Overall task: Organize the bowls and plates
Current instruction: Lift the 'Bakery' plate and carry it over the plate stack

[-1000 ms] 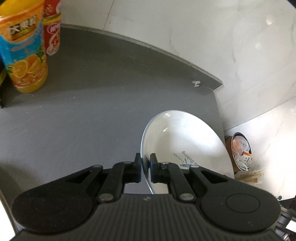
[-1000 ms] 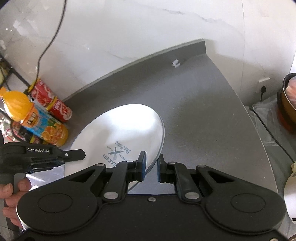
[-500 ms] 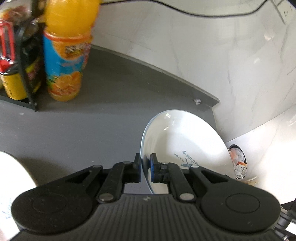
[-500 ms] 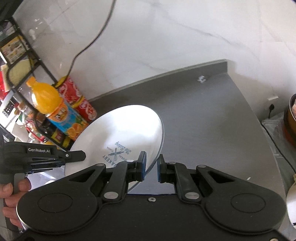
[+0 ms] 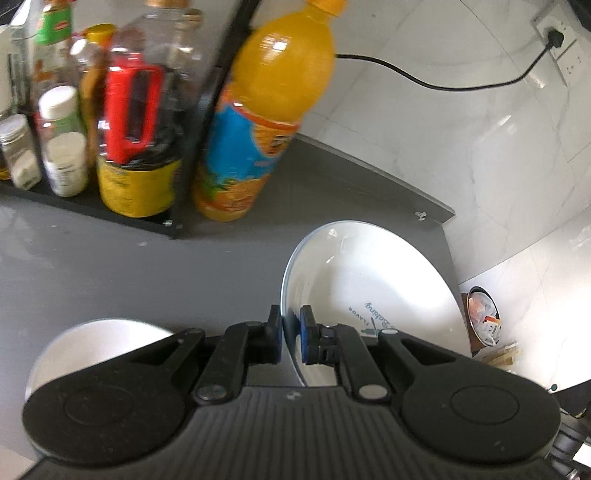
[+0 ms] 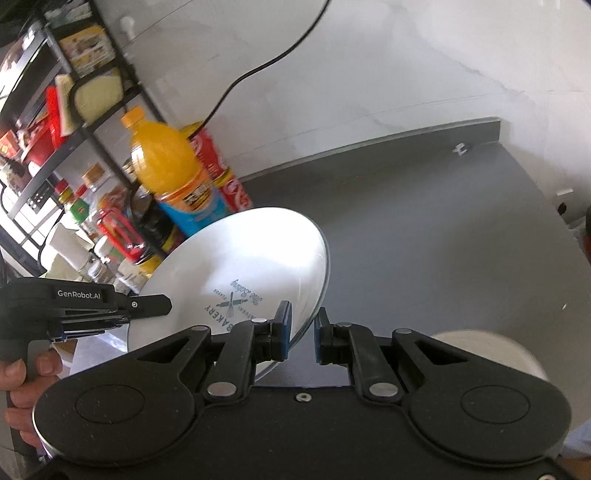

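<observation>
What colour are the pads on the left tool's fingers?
Blue pads, clearest in the left wrist view.

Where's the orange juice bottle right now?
The orange juice bottle stands on the dark grey countertop just right of the black condiment rack, beyond the white printed plate; in the right wrist view a red can stands behind it.

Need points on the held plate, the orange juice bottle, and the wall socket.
plate (image 5: 388, 280): left wrist view, on its white inner face above the print.
orange juice bottle (image 5: 280, 70): left wrist view, on the orange upper body.
wall socket (image 5: 557, 33): left wrist view, on the black plug in it.
</observation>
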Available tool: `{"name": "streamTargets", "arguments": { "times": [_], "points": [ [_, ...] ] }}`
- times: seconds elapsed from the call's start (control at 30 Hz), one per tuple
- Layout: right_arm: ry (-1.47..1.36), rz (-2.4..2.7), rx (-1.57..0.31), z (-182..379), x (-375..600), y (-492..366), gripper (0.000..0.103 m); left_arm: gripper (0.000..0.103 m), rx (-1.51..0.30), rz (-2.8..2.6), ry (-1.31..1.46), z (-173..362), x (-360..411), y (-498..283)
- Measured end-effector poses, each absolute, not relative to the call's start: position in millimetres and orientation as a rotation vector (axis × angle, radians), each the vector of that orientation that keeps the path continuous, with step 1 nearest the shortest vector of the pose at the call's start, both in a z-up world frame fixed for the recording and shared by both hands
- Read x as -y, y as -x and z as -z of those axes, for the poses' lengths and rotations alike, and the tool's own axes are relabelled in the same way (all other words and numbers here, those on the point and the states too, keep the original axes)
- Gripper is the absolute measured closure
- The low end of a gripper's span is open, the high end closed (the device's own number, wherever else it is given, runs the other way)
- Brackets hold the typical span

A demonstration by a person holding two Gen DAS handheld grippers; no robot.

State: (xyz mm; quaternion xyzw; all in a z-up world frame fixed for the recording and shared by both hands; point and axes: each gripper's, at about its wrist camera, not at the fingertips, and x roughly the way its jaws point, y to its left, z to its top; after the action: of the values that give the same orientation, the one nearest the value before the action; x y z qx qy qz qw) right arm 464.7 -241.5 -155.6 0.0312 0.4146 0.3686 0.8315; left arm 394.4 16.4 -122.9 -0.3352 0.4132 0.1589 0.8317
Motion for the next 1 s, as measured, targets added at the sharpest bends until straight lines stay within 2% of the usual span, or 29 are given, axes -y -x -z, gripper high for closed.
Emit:
{"name": "streamTargets", "arguments": {
  "times": [1.0],
  "points": [
    [0.006,-0.760,-0.968,201,175,-342,0.091,0.095,-0.963,-0.359,0.731,177,-73,-269]
  ]
}}
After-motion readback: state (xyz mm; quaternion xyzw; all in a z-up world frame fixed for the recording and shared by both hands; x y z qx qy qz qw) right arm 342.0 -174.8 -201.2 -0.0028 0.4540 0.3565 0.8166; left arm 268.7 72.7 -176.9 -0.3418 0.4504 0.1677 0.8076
